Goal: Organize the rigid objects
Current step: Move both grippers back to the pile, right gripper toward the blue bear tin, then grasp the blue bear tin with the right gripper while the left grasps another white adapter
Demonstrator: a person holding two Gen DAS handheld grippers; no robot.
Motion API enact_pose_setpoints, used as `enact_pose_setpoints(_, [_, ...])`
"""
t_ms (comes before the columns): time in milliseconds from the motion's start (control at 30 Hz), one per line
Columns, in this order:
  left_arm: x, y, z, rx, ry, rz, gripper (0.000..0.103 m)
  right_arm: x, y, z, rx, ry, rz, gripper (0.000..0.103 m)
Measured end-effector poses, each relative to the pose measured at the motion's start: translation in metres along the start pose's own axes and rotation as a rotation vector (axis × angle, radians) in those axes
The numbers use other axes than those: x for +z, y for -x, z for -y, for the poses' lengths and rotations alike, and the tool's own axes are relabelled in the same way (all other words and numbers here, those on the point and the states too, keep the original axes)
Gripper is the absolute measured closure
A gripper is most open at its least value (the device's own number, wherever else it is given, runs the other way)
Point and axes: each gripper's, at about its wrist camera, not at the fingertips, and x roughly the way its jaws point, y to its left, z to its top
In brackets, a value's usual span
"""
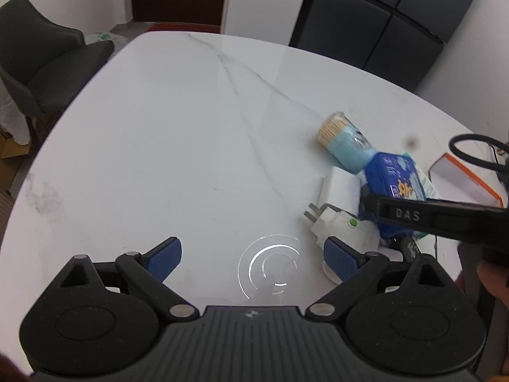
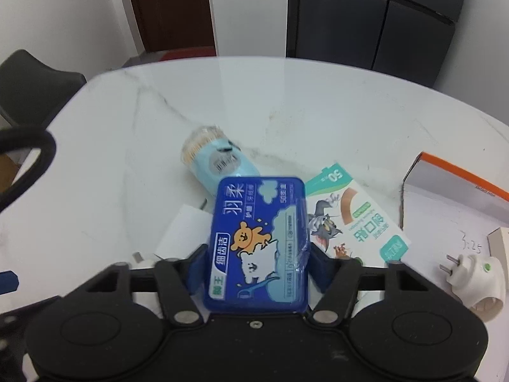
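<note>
**Tool status: right on the blue box, left empty; sorting barely begun**

Right tool [image 2: 256, 269] had the blue box [image 2: 259, 242] between its pads. Both pads sat against the box's long sides, so I read it as pinched, though whether the box was clear of the pile I couldn't tell. Left tool [image 1: 253, 256] was spread wide over bare counter [image 1: 178, 146] with nothing between the pads.

Where things were:
- Blue box: in the right tool, over the pile, overlapping the white block [image 2: 183, 229] and the card [image 2: 356, 219].
- Toothpick jar [image 2: 216, 162]: on its side just beyond the blue box, touching or nearly touching it.
- Card: flat on the counter, one edge under the blue box, its far corner against the tray [image 2: 451, 191].
- One plug [image 2: 477, 277] lay inside the orange-edged tray, the only item that looked put away.
- Second plug [image 1: 343, 226]: in the pile beside the white block, close to the left tool's right pad.

Judgement: early stage. At most one item done. Still loose were the jar, card, white block, second plug and the blue box itself. Whether the tray was the intended destination is my guess.

Risk: the lying jar could roll if the blue box nudged it.
</note>
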Motion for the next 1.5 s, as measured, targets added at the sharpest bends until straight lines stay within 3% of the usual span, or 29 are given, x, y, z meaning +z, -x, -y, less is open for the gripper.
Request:
enact_pose_setpoints(233, [-0.001, -0.018, 0.023, -0.092, -0.046, -0.022, 0.004, -0.007, 0.033, 0.033, 0.007, -0.099, 0.087, 0.03])
enact_pose_setpoints(533, [-0.002, -0.059, 0.058, -0.091, -0.1, -0.055, 0.001, -0.039, 0.091, 0.086, -0.002, -0.21, 0.171, 0.03])
enact_pose_setpoints(667, [-0.005, -0.065, 0.06, -0.109, -0.111, -0.005, 0.002, -0.054, 0.101, 0.097, -0.004, -0.246, 0.175, 0.03])
enact_pose_setpoints(767, [-0.009, -0.062, 0.06, -0.101, -0.15, 0.039, 0.018, -0.059, 0.101, 0.099, -0.001, -0.257, 0.166, 0.03])
enact_pose_setpoints(933, [-0.02, -0.056, 0.056, -0.105, -0.208, 0.062, 0.018, -0.068, 0.106, 0.1, 0.021, -0.257, 0.159, 0.03])
enact_pose_setpoints(1033, [-0.028, -0.058, 0.063, -0.066, -0.266, 0.088, 0.018, -0.069, 0.106, 0.099, 0.036, -0.256, 0.159, 0.03])
enact_pose_setpoints(1100, [-0.029, -0.058, 0.061, -0.058, -0.24, 0.094, 0.019, -0.071, 0.108, 0.096, 0.043, -0.25, 0.159, 0.03])
enact_pose_setpoints(1200, [-0.029, -0.05, 0.056, -0.063, -0.2, 0.105, 0.03, -0.075, 0.113, 0.094, 0.042, -0.239, 0.161, 0.03])
enact_pose_setpoints(1500, [-0.036, -0.017, 0.045, -0.079, -0.115, 0.126, 0.031, -0.092, 0.126, 0.089, 0.064, -0.224, 0.159, 0.03])
